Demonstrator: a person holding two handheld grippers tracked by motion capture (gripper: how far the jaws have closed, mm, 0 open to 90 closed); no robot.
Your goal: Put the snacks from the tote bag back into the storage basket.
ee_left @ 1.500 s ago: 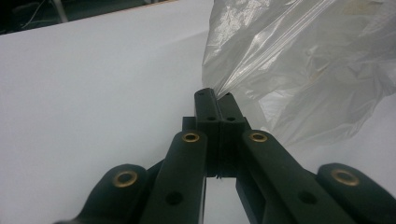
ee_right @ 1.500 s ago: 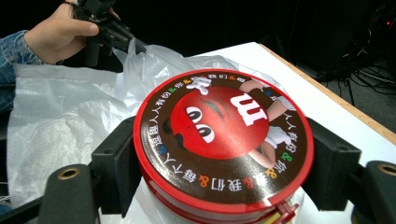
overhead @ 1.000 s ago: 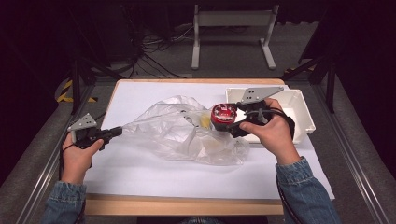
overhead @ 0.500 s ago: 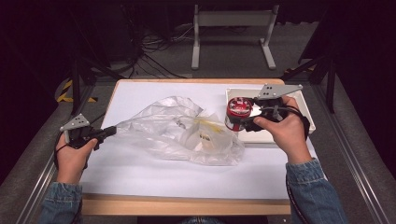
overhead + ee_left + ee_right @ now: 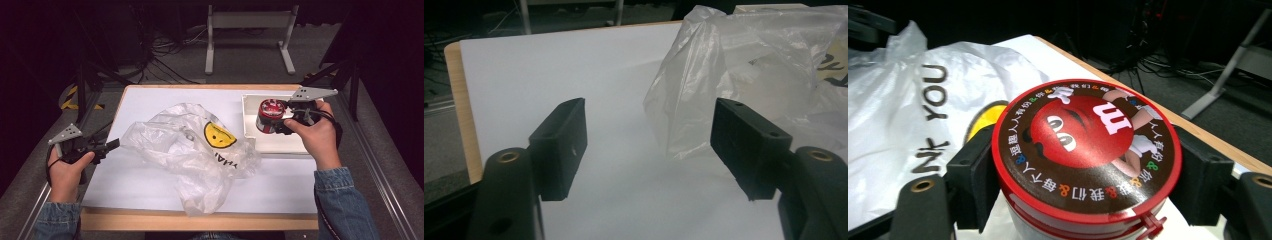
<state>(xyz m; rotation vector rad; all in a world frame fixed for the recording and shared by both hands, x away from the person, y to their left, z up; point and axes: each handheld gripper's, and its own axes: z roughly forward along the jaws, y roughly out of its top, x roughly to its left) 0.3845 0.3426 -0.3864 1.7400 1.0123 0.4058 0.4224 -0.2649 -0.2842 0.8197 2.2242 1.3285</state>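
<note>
High view: white-topped bench (image 5: 150, 190); crumpled clear plastic bag (image 5: 192, 150) with yellow smiley print lying mid-bench; white tray (image 5: 280, 145) at the far right corner. Right gripper (image 5: 280, 124), fingers (image 5: 973, 175) clenched on a red-lidded candy tub (image 5: 269, 116), held over the tray. Left gripper (image 5: 111, 145) near the left edge, fingers (image 5: 561, 145) released, just beside the bag's edge.

We see a white-topped table (image 5: 150, 100) with a pale wooden edge on a grey carpeted floor (image 5: 240, 62). Beyond it stand a white metal frame (image 5: 250, 22) and tangled cables (image 5: 165, 45) in darkness.
</note>
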